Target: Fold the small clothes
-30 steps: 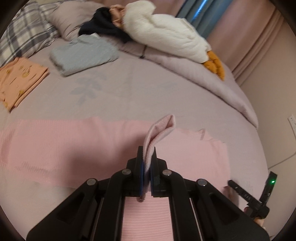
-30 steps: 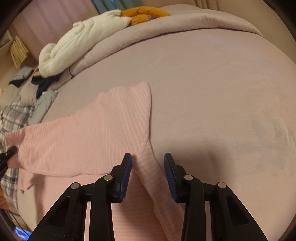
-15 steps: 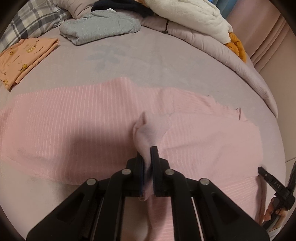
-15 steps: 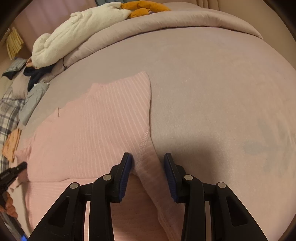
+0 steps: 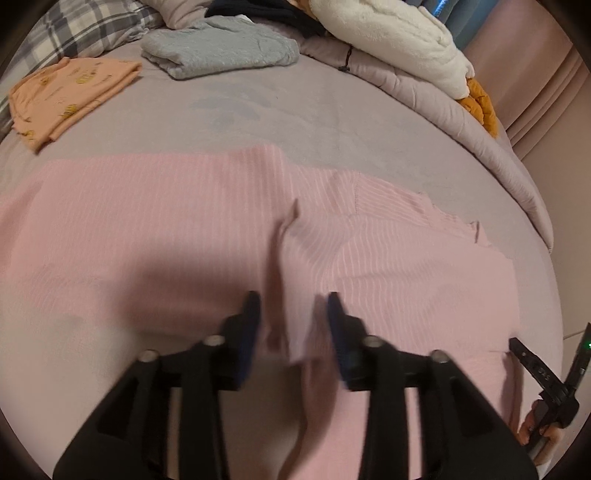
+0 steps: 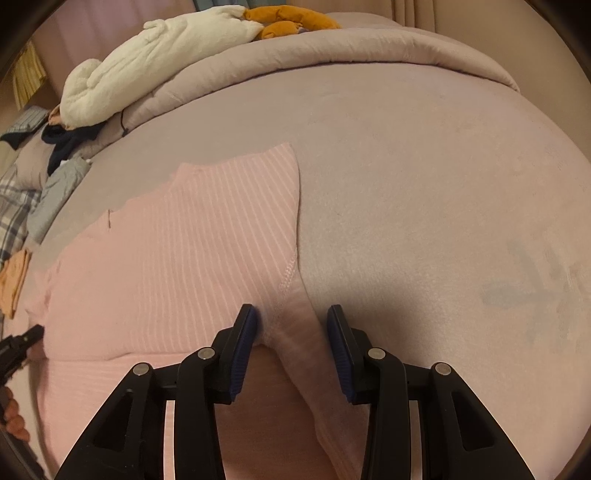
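Left wrist view: the left gripper (image 5: 293,314) hangs low over the pink top (image 5: 155,229), its fingers (image 5: 248,314) spread wide with nothing between them but a loose fold of the cloth lying slack on the garment. The pads are blurred. The top lies spread across the near part of the bed (image 5: 314,110), ribbed with thin pale stripes, one flap turned over along a crease that runs up from between the fingers. Farther back on the bed sit a folded grey garment (image 5: 221,48) and, to its left, a folded orange one (image 5: 70,92) — well apart from the pink top. A plaid pillow (image 5: 85,26) is at the far left corner; a white plush (image 5: 399,37) rests on the rolled duvet (image 5: 443,103) at the back. At the lower right edge the right gripper (image 5: 543,376) shows only as a dark tip and a hand behind it.

Right wrist view: the right gripper (image 6: 291,332) also has its fingers (image 6: 246,332) spread, straddling the stitched edge of the pink top (image 6: 177,258) — the cloth passes between them, touched by neither that can be seen. The top spreads to the left of the gripper; bare bed (image 6: 424,184) lies to the right. The white plush (image 6: 155,70) and the duvet (image 6: 332,62) are at the back, with the grey garment (image 6: 55,195) and orange one (image 6: 14,280) at the far left edge. The left gripper's tip (image 6: 22,343) pokes in at lower left.
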`<state>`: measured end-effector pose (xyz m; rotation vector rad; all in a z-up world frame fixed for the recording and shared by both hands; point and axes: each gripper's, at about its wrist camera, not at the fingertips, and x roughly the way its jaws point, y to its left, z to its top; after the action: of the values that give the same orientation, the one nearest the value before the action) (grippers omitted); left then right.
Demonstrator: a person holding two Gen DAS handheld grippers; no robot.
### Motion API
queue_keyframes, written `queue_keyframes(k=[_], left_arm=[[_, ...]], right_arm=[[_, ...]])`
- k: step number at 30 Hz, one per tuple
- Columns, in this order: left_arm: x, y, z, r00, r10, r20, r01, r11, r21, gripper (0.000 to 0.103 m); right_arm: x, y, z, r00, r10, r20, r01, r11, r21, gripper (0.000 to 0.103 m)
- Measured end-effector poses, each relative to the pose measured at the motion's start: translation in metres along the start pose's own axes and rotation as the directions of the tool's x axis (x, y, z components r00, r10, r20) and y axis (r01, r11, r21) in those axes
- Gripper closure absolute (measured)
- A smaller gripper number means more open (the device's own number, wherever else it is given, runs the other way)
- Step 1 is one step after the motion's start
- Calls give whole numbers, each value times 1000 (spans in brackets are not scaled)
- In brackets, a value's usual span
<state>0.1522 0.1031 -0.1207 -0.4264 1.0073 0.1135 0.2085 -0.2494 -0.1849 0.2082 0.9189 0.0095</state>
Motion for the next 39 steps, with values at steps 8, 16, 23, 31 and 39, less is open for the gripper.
queue_keyframes(k=[8,16,23,31,39], left_arm=[[-89,38,1,981,17,194,9,991,-136,2],[-120,92,-26,959,139,249,-59,951,-305,1],[-116,132,-51,962,158,221,-55,910,-410,1],[-109,179,-59,953,170,249,-15,852,-524,2],[-108,218,-54,941,144,305,75,792,-606,4]], right_arm=[[-47,-3,-1,994,-5,107,4,1000,16,23],[-104,-5,-11,953,107,282,-98,994,-43,3],[-112,-8,-28,942,165,293,-156,986,-54,2],[-135,-10,-44,927,149,345,-156,988,-7,2],[-130,-2,-47,940,137,311,-141,990,-10,2]])
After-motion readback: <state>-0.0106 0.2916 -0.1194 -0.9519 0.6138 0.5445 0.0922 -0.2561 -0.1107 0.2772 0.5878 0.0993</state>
